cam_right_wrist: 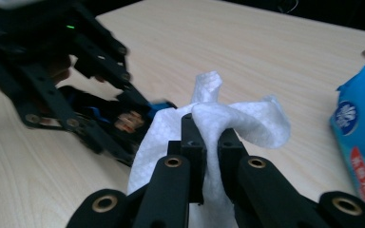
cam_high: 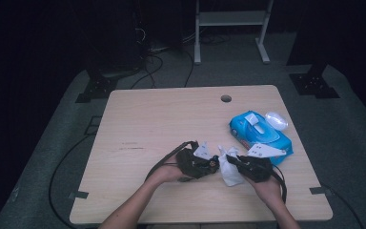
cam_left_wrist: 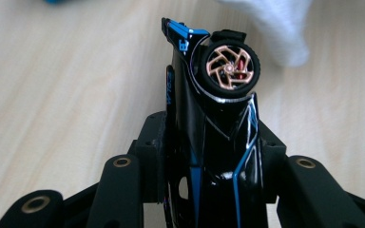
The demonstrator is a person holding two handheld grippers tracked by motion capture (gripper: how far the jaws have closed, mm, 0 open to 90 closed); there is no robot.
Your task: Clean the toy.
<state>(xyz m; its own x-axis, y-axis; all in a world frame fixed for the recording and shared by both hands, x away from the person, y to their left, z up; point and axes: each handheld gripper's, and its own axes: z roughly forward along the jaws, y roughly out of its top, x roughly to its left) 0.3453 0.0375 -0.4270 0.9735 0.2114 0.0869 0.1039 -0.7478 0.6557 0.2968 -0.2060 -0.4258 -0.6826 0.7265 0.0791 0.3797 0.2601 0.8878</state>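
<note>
The black-and-blue toy car [cam_left_wrist: 214, 137] sits clamped between your left tongs [cam_left_wrist: 214, 156], its nose pointing away from you and one copper-spoked wheel [cam_left_wrist: 229, 67] facing up toward the camera that rides on them. In the high view those left tongs [cam_high: 205, 162] lie low over the near middle of the counter [cam_high: 162, 119], your left forearm coming in from about 7 o'clock with the hand [cam_high: 169, 172] wrapped round the grip. Just beside the car, at its 3 o'clock, a white wet wipe [cam_right_wrist: 218, 118] is pinched tight in your right tongs [cam_right_wrist: 206, 142], bunched and hanging below them; in the high view the wipe [cam_high: 229, 171] nearly meets the car. Your right hand [cam_high: 267, 186] enters from 5 o'clock, angled inward. Beyond it, toward 1 o'clock, a blue wipes pack [cam_high: 259, 136] lies flat on the counter, its flap lifted.
</note>
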